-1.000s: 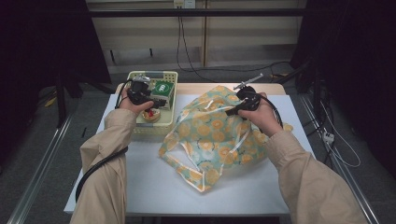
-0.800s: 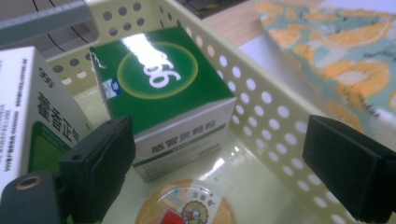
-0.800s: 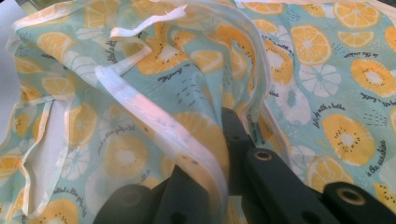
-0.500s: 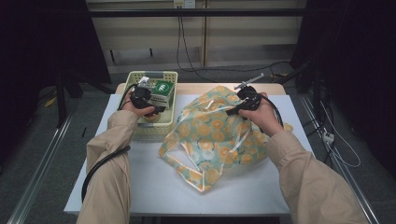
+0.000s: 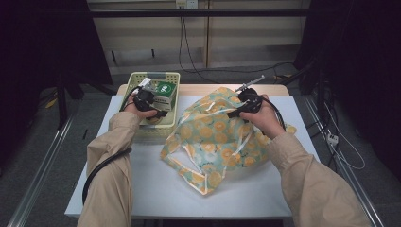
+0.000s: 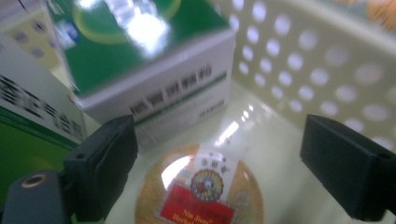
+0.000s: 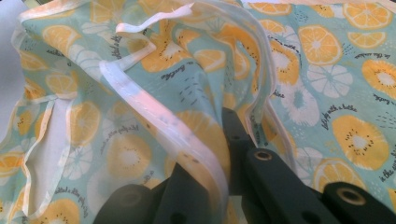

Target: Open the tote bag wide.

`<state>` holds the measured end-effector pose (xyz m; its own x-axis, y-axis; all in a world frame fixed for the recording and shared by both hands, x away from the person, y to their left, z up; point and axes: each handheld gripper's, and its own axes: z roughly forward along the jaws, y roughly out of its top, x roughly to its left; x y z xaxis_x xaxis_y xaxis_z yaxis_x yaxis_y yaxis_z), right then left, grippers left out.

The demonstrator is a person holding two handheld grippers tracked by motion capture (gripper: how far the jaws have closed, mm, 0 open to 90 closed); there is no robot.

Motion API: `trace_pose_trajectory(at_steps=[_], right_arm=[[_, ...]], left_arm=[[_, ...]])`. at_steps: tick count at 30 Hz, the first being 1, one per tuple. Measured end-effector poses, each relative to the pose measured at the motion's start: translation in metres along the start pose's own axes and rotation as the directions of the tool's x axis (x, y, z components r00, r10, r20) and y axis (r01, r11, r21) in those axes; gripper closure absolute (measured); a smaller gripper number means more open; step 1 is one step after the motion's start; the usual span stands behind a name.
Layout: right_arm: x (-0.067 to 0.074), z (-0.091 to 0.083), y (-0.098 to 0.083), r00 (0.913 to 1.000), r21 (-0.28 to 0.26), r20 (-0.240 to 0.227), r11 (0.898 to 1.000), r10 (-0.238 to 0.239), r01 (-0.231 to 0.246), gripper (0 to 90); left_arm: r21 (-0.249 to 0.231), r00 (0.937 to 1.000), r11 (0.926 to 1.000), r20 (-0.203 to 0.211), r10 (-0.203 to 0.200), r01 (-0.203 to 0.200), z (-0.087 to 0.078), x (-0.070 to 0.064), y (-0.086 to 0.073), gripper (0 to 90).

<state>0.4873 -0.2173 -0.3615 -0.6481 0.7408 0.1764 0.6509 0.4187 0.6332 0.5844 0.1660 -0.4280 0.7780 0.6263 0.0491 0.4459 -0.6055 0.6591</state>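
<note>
Both of your forearms reach forward over the white table; your left gripper dips into the pale yellow basket with its jaws spread wide, gripping nothing, straddling a round orange tin on the basket floor; a green-and-white box leans just beyond the tin, beside another green box; your right gripper is clenched on the white-edged rim of the citrus-print bag, holding it lifted near the table's far edge, just beside the basket.
</note>
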Motion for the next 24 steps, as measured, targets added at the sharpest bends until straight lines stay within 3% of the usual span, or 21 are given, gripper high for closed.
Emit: trace_pose_trajectory(at_steps=[2,5,6,11,13,16,21,24], right_arm=[[0.000,0.000,0.000,1.0000,0.001,0.000,1.000,0.000,0.000,90.0],[-0.001,0.000,0.000,1.0000,0.005,0.002,1.000,0.002,-0.002,90.0],[-0.001,0.000,0.000,1.0000,0.004,0.001,1.000,0.005,-0.005,90.0],[-0.003,0.001,0.000,1.0000,0.004,0.002,1.000,0.009,-0.009,90.0],[-0.003,0.001,0.000,1.0000,0.002,0.002,1.000,0.007,-0.007,90.0],[-0.005,0.002,-0.002,0.9999,0.000,0.002,1.000,0.016,-0.016,90.0],[-0.005,0.002,-0.001,0.9999,-0.003,-0.003,1.000,0.014,-0.014,90.0],[-0.006,0.002,-0.001,0.9999,-0.002,0.001,1.000,0.012,-0.012,90.0]], left_arm=[[0.017,1.0000,0.9998,-0.003,0.007,-0.007,0.004,0.002,-0.005,10.6],[0.038,0.9998,0.9992,-0.012,-0.015,0.015,0.006,0.004,-0.006,10.3],[0.052,0.9999,0.9985,0.005,-0.016,0.016,0.007,0.006,-0.006,10.2],[0.122,0.9998,0.9924,-0.016,0.014,-0.012,0.012,0.008,-0.012,13.0],[0.160,0.9993,0.9864,0.014,0.035,-0.037,0.015,0.007,-0.011,13.3],[0.134,0.9998,0.9910,0.021,-0.007,0.004,0.016,0.007,-0.012,17.0],[0.158,0.9997,0.9873,0.025,0.005,-0.009,0.014,0.008,-0.009,20.8],[0.143,0.9991,0.9890,0.012,-0.040,0.038,0.012,0.010,-0.005,20.9]])
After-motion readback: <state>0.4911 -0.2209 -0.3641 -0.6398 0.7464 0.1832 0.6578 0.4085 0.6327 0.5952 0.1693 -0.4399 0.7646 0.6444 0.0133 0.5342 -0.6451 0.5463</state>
